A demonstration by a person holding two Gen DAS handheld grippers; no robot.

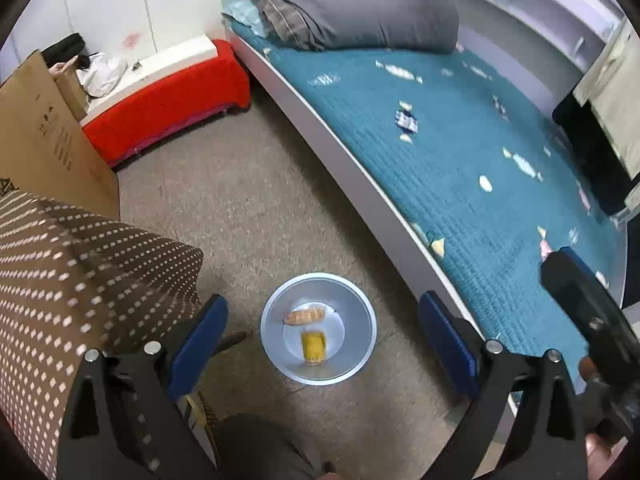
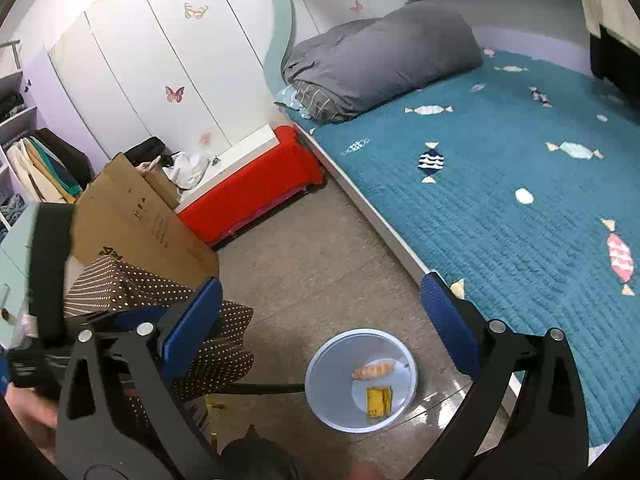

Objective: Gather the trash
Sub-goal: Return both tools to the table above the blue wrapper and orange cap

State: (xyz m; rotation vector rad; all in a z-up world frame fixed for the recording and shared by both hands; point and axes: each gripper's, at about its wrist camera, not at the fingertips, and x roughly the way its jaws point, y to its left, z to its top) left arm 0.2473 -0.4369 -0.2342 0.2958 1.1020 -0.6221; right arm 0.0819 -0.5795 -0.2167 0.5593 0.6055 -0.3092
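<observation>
Both my grippers, left [image 1: 323, 334] and right [image 2: 320, 322], hang spread and empty above a round pale bin [image 1: 276, 338] on speckled floor, holding a crinkled orange wrapper [image 1: 305, 316] and yellow packet [image 1: 314, 347]. Beyond, quilted teal bedspread [image 1: 460, 152].

The bin [image 1: 318, 328] is pale blue-grey, holding a yellow wrapper [image 1: 314, 346] and an orange-tan one [image 1: 305, 316]. The bedspread [image 2: 520, 208] is teal with candy shapes (white, pink, navy-striped). The bench cover [image 2: 248, 188] is red; the draped cloth [image 1: 80, 264] brown, white-dotted.
</observation>
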